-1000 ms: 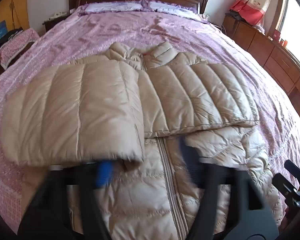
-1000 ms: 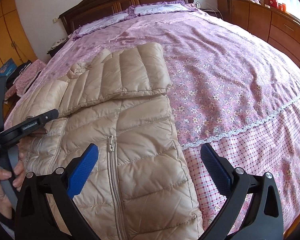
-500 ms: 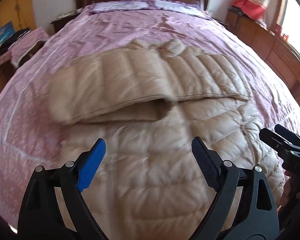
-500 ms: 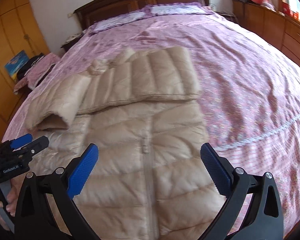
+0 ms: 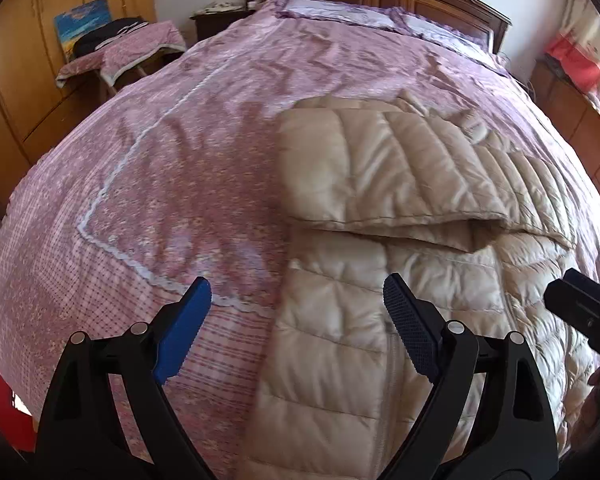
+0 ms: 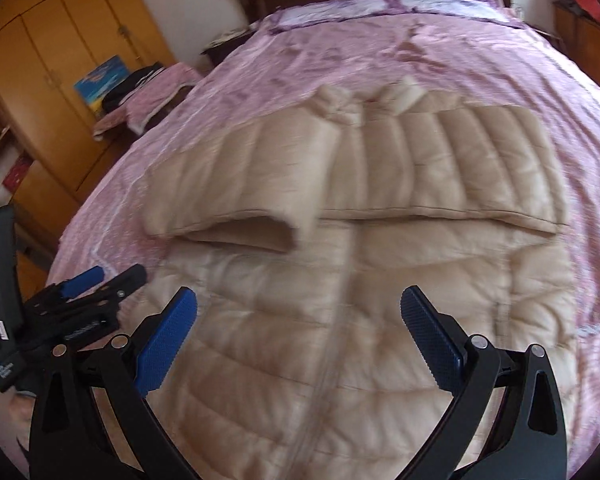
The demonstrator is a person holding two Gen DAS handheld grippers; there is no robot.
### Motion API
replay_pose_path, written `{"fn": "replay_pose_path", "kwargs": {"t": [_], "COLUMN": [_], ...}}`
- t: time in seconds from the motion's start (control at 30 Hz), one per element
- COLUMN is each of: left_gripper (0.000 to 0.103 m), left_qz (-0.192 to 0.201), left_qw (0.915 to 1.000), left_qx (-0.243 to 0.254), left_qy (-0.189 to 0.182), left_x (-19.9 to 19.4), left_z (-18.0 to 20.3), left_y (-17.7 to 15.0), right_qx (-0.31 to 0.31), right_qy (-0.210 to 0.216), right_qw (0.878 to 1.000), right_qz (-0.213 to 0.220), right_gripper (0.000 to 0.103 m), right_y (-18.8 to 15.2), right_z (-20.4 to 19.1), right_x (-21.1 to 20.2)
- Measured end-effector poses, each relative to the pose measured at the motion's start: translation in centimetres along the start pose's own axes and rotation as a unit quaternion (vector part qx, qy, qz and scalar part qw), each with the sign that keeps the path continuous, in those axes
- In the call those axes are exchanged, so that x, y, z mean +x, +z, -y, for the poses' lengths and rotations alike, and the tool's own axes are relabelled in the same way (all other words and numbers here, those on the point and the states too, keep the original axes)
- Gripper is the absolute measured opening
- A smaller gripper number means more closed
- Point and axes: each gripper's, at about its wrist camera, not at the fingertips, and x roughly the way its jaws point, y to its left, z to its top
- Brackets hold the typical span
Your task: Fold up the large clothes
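1. Beige quilted down jacket (image 6: 340, 320) lies front-up on the pink bedspread (image 5: 160, 200), both sleeves (image 6: 440, 172) folded across the chest, hem nearest the cameras.
2. Left gripper (image 5: 296, 320) hangs over the jacket's left edge, jaws wide apart with nothing between them; right gripper (image 6: 300, 328) hovers over the zip, likewise spread and empty.
3. Risk: the slick, puffy shell may slip from a shallow pinch at the hem.
4. Risk: lifting the hem unevenly could drag the crossed sleeves loose, most likely the upper sleeve's open cuff (image 6: 240, 236).
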Motion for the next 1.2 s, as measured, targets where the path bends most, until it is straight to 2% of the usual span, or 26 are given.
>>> {"fn": "replay_pose_path", "kwargs": {"t": [0.23,0.37,0.57,0.6,0.63,0.67,0.7,0.73,0.83,1.03,1.2], "left_gripper": [0.088,0.088,0.088,0.088,0.088,0.088,0.088,0.088,0.088,0.088,0.088], "left_qz": [0.001,-0.003,0.0,-0.001,-0.001,-0.002,-0.001,-0.001,-0.002,0.002,0.012], "left_qw": [0.9998,0.9995,0.9992,0.999,0.9989,0.9988,0.9988,0.9988,0.9991,0.9996,0.9996], "left_qx": [-0.019,-0.03,-0.039,-0.043,-0.046,-0.048,-0.048,-0.048,-0.042,-0.024,-0.001], "left_qy": [0.005,0.003,0.01,0.009,0.008,0.008,0.008,0.008,0.005,-0.015,-0.027], "left_x": [0.7,1.0,1.1,1.1,1.1,1.2,1.2,1.2,1.2,0.9,0.1], "left_z": [-2.3,-3.3,-4.3,-4.5,-4.6,-4.7,-4.7,-4.8,-4.5,-2.6,-0.4], "left_y": [-0.4,-0.6,-1.1,-1.2,-1.2,-1.2,-1.2,-1.1,-1.1,-0.1,0.7], "right_qx": [-0.019,-0.028,-0.007,-0.006,-0.004,-0.002,-0.001,-0.001,0.01,0.005,0.004], "right_qy": [0.028,0.022,0.035,0.035,0.036,0.04,0.042,0.043,0.047,0.021,-0.042], "right_qw": [0.999,0.999,0.999,0.999,0.999,0.999,0.999,0.999,0.999,0.998,0.993], "right_qz": [-0.018,-0.012,-0.023,-0.024,-0.027,-0.026,-0.024,-0.019,-0.003,0.066,0.114], "right_gripper": [0.091,0.089,0.071,0.066,0.054,0.048,0.037,0.022,0.008,0.006,0.006], "right_y": [1.4,2.5,3.6,3.7,3.6,3.6,3.6,3.6,3.6,4.3,4.7], "right_z": [-4.5,-6.4,-7.6,-7.7,-7.9,-7.9,-7.8,-7.7,-6.8,-4.3,-0.2], "right_x": [3.1,5.0,7.9,8.1,8.5,8.7,8.7,8.6,7.6,2.6,-0.9]}}
